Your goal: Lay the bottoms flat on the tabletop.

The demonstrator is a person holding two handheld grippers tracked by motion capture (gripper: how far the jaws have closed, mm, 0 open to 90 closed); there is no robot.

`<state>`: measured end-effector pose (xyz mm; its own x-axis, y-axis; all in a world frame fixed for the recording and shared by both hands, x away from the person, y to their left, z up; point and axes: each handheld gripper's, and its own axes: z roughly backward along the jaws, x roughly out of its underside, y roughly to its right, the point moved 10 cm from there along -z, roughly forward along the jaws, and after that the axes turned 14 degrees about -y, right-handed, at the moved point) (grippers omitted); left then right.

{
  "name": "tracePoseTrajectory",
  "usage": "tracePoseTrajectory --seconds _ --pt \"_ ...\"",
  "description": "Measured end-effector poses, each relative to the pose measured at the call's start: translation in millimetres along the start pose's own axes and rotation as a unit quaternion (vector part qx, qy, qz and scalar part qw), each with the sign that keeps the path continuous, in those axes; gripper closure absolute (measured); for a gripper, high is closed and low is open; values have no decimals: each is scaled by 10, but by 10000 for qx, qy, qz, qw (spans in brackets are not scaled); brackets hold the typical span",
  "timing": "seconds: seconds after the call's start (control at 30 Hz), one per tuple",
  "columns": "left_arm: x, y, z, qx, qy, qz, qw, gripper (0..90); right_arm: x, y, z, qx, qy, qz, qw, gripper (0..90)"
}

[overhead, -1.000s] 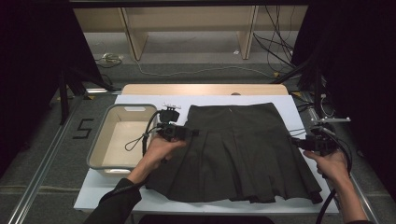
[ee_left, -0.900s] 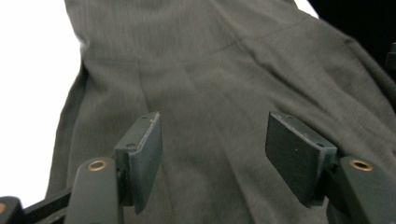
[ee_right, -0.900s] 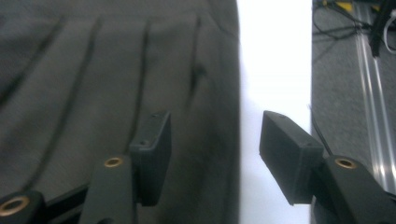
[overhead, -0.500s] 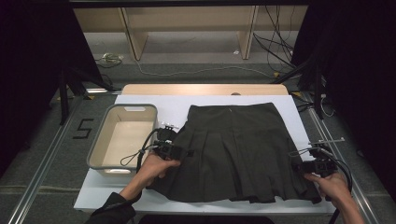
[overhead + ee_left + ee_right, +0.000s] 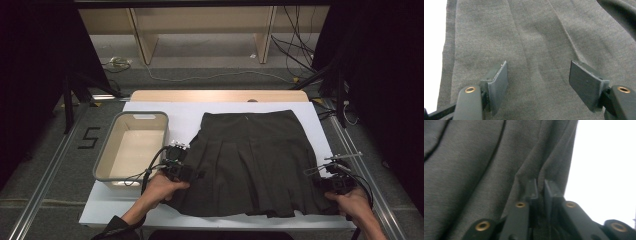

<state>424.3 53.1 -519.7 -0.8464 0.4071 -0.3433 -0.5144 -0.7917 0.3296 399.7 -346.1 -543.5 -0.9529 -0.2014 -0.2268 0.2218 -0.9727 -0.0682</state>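
Near hem corners are being addressed: the right gripper (image 5: 540,188) is pinched narrow on a fold of the dark pleated skirt (image 5: 252,162) at its right edge; the left gripper (image 5: 537,82) is held wide above the left side, nothing taken. Skirt is spread flat on the white table (image 5: 185,112), unfolded; the grey bin (image 5: 131,146) beside it is untouched.

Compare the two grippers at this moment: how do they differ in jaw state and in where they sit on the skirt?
The left gripper has its jaws wide apart above flat pleats; the right gripper has its jaws nearly closed on a fold of cloth. The left gripper sits at the left side edge of the skirt, the right gripper at its lower right corner. Both are hand-held and at the dark skirt.
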Motion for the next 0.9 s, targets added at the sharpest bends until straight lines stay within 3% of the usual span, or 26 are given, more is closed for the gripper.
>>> tracePoseTrajectory --seconds 0.07,0.17,0.33,0.4,0.47,0.53,0.57,0.63,0.7,0.8,0.9 --pt "12 8 17 14 15 -13 10000 310 -6 68 44 174 43 -13 9998 856" --pt "38 -6 49 13 7 -30 10000 310 -3 251 95 679 109 -25 9976 857" --pt "65 -25 87 8 54 2 10000 311 -83 549 118 944 268 -227 9949 857" --pt "76 -27 99 2 60 -8 10000 311 -104 597 107 844 285 -340 9954 857" --pt "85 -28 106 13 60 -9 10000 311 -101 588 93 889 275 -291 9952 849" --pt "92 -28 106 7 49 -27 10000 311 -108 583 98 961 317 -268 9945 769" --pt "93 -24 102 13 51 -29 10000 311 -116 585 124 978 360 -325 9940 653" --pt "98 -18 96 15 41 -37 10000 311 -150 552 239 847 575 -448 9937 485" --pt "95 -2 95 28 56 -21 10000 311 -187 463 388 623 909 -493 9927 410" --pt "105 15 103 40 34 -67 10000 308 -191 245 539 211 1144 -441 9922 379" --pt "120 30 102 48 32 -79 10000 306 -187 -20 545 -145 1121 -293 9932 361"
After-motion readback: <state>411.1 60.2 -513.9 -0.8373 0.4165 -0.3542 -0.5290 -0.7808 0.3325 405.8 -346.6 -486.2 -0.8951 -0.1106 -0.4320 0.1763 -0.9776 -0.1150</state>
